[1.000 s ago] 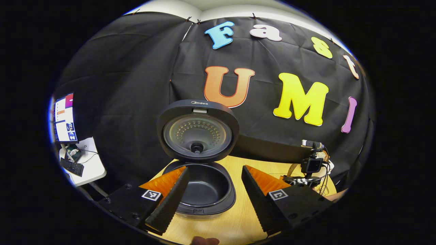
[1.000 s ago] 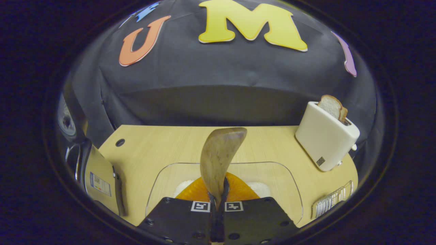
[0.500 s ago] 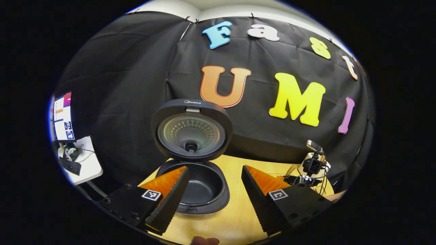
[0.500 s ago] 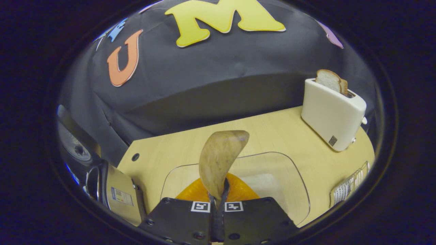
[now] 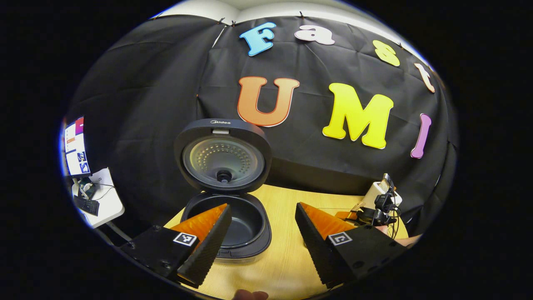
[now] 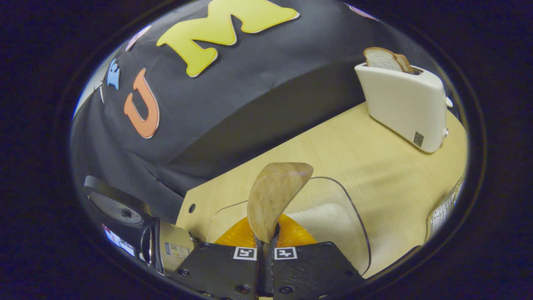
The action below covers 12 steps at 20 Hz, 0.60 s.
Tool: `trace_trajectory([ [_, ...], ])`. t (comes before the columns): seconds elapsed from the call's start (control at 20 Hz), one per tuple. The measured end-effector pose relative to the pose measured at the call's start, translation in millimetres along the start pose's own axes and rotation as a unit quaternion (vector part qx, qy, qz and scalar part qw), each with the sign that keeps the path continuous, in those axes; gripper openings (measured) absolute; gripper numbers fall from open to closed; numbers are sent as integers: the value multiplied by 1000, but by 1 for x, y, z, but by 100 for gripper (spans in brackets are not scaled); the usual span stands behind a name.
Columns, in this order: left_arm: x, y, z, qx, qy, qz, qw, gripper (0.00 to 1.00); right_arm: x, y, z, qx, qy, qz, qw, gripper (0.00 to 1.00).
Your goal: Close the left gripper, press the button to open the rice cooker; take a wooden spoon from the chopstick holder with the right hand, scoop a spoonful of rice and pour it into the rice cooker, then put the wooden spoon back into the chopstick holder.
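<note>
The left gripper (image 5: 263, 235) hangs with its fingers spread wide above the front of the table (image 5: 287, 266), framing the rice cooker (image 5: 227, 216), which stands at the table's left edge with its lid (image 5: 222, 156) upright and its pot dark. The right gripper (image 6: 266, 250) pinches the wooden spoon (image 6: 272, 196) by its handle, bowl raised over the clear container (image 6: 333, 225) of rice (image 6: 322, 216). A toaster (image 6: 406, 106) holding bread stands at the table's far right corner.

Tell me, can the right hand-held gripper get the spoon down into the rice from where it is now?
Probably yes. The right hand-held gripper is shut on the wooden spoon, whose bowl hangs above the clear container. The container is open-topped, the rice lies just beside the spoon, and nothing stands between them.
</note>
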<state>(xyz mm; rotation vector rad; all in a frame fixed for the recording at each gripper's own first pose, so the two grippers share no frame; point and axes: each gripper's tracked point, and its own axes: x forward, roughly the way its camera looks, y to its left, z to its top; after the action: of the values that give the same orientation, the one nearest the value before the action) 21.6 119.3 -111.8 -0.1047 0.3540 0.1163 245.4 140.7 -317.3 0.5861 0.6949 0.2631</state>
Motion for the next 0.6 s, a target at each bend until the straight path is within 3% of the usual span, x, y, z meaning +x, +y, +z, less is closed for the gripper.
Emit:
trace_trajectory([
  [0.4, -1, -20, 2, 13, 6, 4, 1000, 98, -16, -6, 20, 69, -20, 49, 996, 0],
  [0.6, -4, -28, 5, 13, 2, 6, 1000, 98, -27, 1, 32, 73, -29, 65, 995, 0],
])
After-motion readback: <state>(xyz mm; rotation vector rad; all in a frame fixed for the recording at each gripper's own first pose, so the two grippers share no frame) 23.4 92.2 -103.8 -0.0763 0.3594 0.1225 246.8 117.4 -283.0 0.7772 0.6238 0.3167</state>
